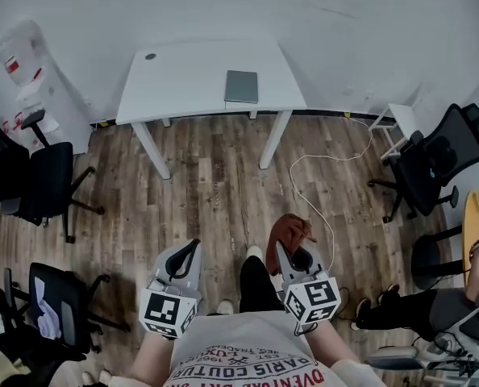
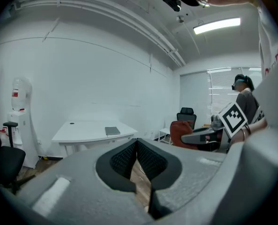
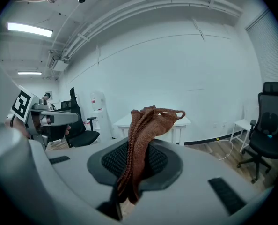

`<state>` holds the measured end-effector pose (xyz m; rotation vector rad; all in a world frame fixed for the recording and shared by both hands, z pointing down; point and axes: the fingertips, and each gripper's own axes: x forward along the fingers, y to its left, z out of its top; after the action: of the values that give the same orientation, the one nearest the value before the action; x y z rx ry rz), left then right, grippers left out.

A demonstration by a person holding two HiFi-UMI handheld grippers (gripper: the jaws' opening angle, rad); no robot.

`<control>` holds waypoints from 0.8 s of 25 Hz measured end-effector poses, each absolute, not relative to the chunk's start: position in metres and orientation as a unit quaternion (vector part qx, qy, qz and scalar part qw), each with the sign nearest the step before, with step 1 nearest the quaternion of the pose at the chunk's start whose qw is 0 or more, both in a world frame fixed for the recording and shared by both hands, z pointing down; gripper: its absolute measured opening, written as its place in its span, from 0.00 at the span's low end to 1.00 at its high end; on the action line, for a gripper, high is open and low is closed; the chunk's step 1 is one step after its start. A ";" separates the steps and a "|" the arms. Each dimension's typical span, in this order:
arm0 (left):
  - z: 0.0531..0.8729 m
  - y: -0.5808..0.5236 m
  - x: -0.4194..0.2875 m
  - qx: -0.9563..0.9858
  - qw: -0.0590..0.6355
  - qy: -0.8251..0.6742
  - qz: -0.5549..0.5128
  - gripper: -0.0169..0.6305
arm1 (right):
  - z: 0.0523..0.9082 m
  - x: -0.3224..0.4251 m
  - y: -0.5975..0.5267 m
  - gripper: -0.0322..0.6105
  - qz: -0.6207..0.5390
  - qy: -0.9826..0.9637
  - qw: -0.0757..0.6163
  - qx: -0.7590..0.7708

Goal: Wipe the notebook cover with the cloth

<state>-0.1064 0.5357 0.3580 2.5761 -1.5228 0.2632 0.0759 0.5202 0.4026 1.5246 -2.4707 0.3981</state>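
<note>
W/ the right claw clamping the brown cloth and the left claw closed empty, the person is standing well back from the far desk where the notebook is lying right of centre, so closing in first is prob. mattering most.

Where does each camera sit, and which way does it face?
Head view: on the head, steeply down at white desk and notebook; shirt, leg, left claw, right claw show.
Left gripper view: on left claw, along its shut, empty jaws toward the desk.
Right gripper view: on right claw, along jaws shut on the cloth, toward the desk.
Shared: all see the desk; the first two, the notebook.
</note>
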 end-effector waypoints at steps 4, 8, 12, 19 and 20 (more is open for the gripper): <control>0.361 0.493 -0.111 0.842 0.062 -0.528 0.096 0.04 | 0.410 0.075 0.463 0.17 0.141 -0.848 0.100 0.501; 0.355 0.432 -0.106 0.826 0.059 -0.552 0.095 0.04 | 0.403 0.080 0.391 0.17 0.137 -0.861 0.093 0.481; 0.350 0.361 -0.094 0.815 0.058 -0.568 0.096 0.04 | 0.387 0.091 0.314 0.17 0.118 -0.873 0.092 0.465; 0.339 0.250 -0.051 0.814 0.049 -0.573 0.079 0.04 | 0.372 0.123 0.208 0.17 0.093 -0.883 0.093 0.451; 0.337 0.238 -0.045 0.815 0.048 -0.572 0.077 0.04 | 0.371 0.128 0.196 0.17 0.091 -0.883 0.094 0.450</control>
<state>-0.0452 0.2381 0.3372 2.4859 -1.7438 0.2350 0.1279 0.1964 0.3714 1.3354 -2.6211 0.2699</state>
